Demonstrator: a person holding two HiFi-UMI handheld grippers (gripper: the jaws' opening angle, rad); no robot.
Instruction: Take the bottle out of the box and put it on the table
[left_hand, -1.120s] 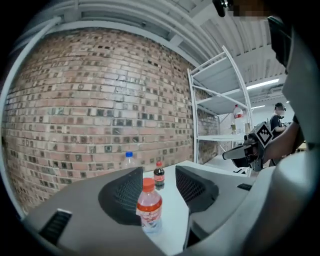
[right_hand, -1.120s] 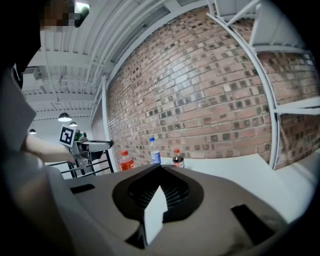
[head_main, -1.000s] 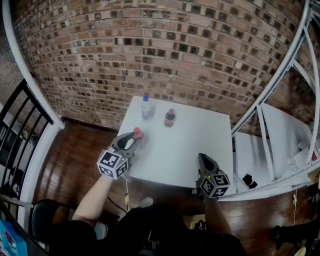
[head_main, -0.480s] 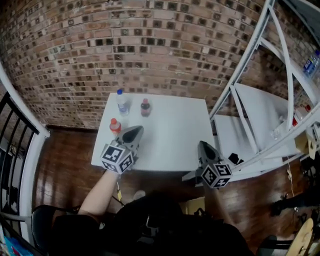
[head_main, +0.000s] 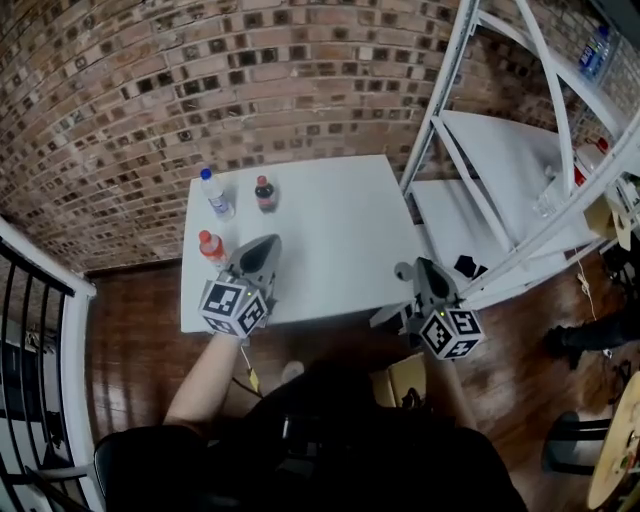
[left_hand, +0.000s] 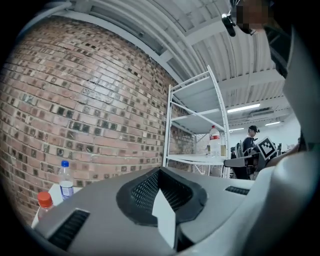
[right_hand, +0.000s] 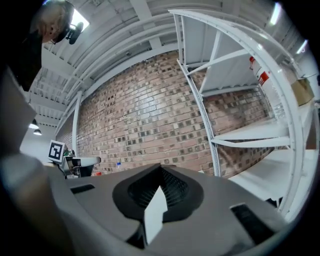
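Three bottles stand on the white table (head_main: 330, 240): a clear one with a blue cap (head_main: 214, 193), a dark one with a red cap (head_main: 264, 193), and a red-capped one (head_main: 210, 246) near the left edge. My left gripper (head_main: 267, 244) hovers over the table just right of that bottle, shut and empty. In the left gripper view the blue-capped bottle (left_hand: 65, 180) and the red cap (left_hand: 45, 201) sit low at the left. My right gripper (head_main: 424, 267) is off the table's right front corner, shut on nothing. No box shows in any view.
A white metal shelf rack (head_main: 500, 170) stands right of the table, with a bottle (left_hand: 214, 141) on a shelf. A brick wall (head_main: 250, 90) runs behind the table. A black railing (head_main: 40, 330) is at the left. The floor is dark wood (head_main: 130, 310).
My left gripper has let go of the red-capped bottle, which now stands alone on the table, and its jaws have shut. Both grippers and the view have swung right, towards the rack.
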